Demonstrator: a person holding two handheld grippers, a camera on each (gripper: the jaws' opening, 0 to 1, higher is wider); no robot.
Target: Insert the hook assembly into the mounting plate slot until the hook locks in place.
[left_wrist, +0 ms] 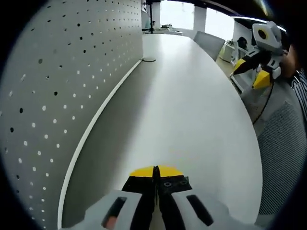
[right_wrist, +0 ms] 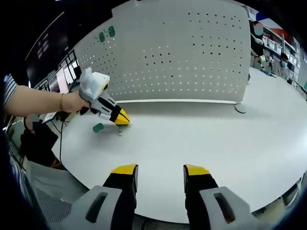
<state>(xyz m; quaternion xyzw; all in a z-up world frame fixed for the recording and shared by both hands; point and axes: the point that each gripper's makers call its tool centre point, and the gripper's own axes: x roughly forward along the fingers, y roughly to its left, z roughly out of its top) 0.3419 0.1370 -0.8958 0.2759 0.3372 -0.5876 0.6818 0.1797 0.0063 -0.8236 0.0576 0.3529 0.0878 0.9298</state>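
White table (right_wrist: pixel 201 143), grey pegboard (right_wrist: pixel 182 52) behind.

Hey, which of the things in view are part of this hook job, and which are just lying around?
For the job:
green piece on the table, likely the hook
perforated panel
left tool, shut
right tool, open

Just there:
green items high on the panel
round cable port
chair
white table

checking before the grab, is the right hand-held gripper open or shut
Open. In the right gripper view, the right hand-held gripper has its two yellow-tipped jaws standing apart with bare white table visible between them.
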